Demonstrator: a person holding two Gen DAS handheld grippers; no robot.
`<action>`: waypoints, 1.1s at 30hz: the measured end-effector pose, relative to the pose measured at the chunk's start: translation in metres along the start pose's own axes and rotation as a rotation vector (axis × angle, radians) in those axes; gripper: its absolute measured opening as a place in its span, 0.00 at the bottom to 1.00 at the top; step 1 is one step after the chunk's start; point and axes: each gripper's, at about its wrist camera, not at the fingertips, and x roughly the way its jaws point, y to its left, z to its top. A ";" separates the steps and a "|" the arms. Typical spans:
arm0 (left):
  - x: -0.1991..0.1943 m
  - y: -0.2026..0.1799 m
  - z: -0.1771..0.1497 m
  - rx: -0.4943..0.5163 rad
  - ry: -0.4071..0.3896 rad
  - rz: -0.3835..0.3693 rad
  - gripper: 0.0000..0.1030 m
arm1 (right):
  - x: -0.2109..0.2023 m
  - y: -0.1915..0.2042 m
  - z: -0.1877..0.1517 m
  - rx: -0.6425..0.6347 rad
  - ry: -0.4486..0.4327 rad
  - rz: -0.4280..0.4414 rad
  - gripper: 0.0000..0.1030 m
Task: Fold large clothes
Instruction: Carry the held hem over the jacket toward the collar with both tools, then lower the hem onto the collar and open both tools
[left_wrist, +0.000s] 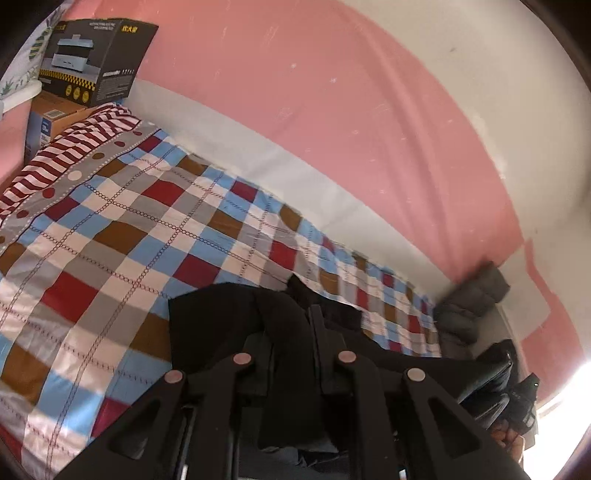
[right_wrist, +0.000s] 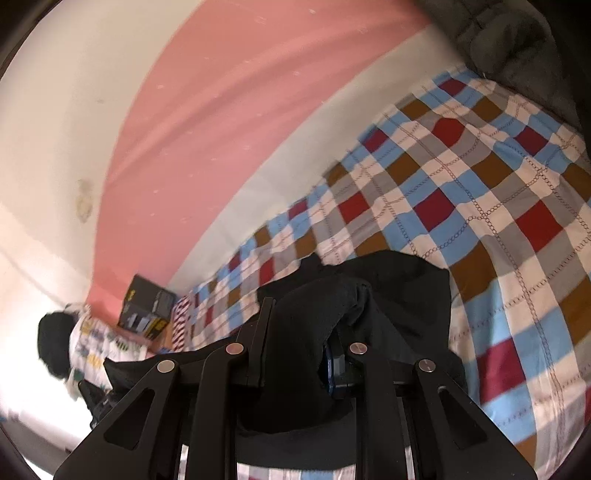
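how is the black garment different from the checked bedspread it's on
The black garment is plain and dark; the checked bedspread is patterned in red, blue, brown, grey and white squares. The garment is bunched and lifted, clamped by the left gripper and the right gripper; the bedspread lies spread flat. The garment covers only a small patch of the much larger bedspread. Both are soft cloth.

Daylit room, blown-out glare at lower frame edges, strong fisheye curvature, dark vignetted corners, slight motion blur

Both wrist views low over bedspread (left_wrist: 110, 229)
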 end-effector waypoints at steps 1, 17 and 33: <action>0.014 0.002 0.004 -0.004 0.009 0.012 0.15 | 0.011 -0.003 0.006 0.008 0.004 -0.015 0.21; 0.186 0.053 0.005 -0.015 0.168 0.207 0.19 | 0.165 -0.077 0.038 0.140 0.151 -0.156 0.34; 0.112 0.049 0.030 -0.067 0.023 0.074 0.65 | 0.098 -0.044 0.046 -0.013 -0.029 -0.107 0.73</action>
